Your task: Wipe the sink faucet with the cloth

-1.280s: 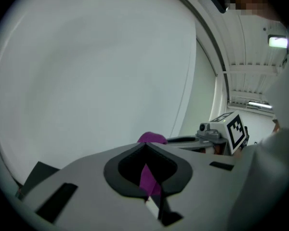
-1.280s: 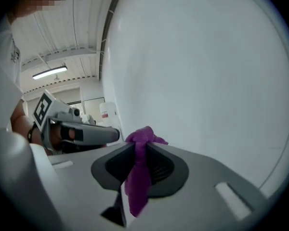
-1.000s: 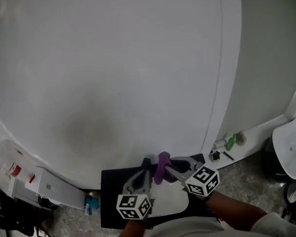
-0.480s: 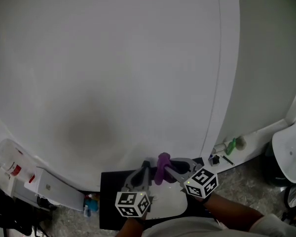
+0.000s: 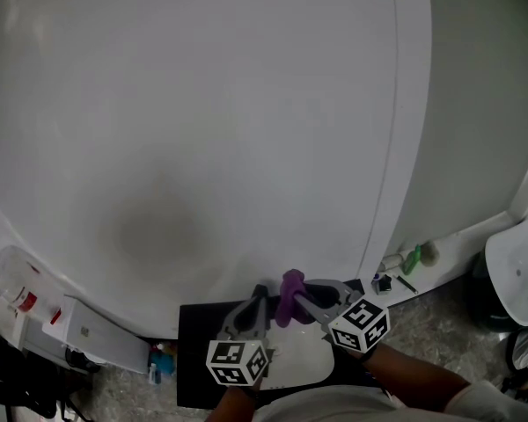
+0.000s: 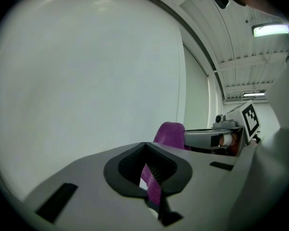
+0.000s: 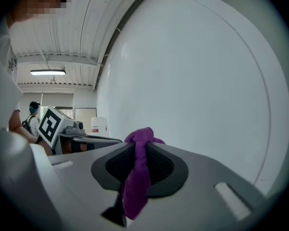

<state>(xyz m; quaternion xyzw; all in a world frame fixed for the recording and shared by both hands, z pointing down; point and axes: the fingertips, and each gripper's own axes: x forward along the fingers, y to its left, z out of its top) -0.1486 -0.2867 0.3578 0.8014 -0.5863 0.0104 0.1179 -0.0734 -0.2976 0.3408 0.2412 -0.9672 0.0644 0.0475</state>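
Head view: purple cloth held between both claws, twisted into a soft, ropy bunch. Its long axis runs away from the person toward the smooth white wall. Left gripper is clamped on a thin flattened strip, right gripper on a thick crumpled fold. Jaw pads dark and ribbed. Flat black mat lies below.

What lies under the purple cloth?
Below the purple cloth is a black flat board bearing a white oval thing. The left tool and right tool, both shut on the cloth, cover parts of it.
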